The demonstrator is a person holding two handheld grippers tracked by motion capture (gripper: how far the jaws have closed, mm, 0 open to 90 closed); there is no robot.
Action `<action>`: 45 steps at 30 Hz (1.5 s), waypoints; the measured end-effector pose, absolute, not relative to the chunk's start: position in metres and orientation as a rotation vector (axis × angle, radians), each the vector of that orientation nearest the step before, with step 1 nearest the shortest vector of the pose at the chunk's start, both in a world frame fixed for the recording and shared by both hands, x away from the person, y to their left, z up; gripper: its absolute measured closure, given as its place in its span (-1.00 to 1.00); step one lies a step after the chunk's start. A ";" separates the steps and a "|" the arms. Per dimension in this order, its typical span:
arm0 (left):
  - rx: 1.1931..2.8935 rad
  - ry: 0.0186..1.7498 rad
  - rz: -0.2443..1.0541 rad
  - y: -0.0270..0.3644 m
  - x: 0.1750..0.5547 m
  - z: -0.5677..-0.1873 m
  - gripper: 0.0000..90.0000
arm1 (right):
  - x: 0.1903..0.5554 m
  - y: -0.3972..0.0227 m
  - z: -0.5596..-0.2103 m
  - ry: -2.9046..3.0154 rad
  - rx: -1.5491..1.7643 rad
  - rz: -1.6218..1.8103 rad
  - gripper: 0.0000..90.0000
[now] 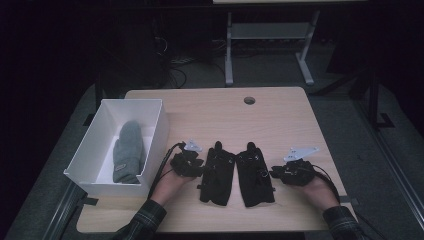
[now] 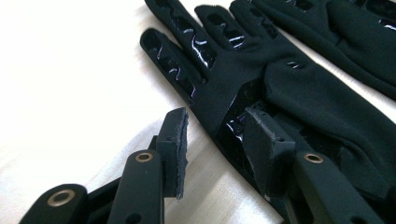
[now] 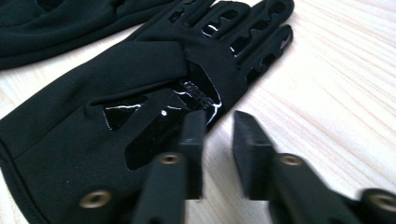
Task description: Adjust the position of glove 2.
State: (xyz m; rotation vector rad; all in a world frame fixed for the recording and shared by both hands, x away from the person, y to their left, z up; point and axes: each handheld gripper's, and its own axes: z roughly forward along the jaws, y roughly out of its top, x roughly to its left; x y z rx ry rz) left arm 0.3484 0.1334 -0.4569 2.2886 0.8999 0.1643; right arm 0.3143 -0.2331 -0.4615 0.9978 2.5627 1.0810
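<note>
Dark room surrounds your pale wooden table; at centre frame two black fabric gloves lie flat side by side, ready for pairing, and a grey mitten sits in the white box at left. Your left gripper straddles a glove's edge, half open. Your right gripper hangs narrow and empty beside the other glove.

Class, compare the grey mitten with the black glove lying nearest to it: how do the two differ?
The grey mitten lies inside the white box; the black glove lies on the bare wooden table. The mitten is one rounded shape with no separate fingers; the glove has separate fingers. The mitten looks soft and matt; the glove carries glossy patches. Both lie flat with fingertips pointing away from the person.
</note>
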 end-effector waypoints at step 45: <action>2.056 0.908 -0.162 0.154 0.359 -0.426 0.94 | 0.315 -0.188 -0.465 2.675 0.827 1.093 1.00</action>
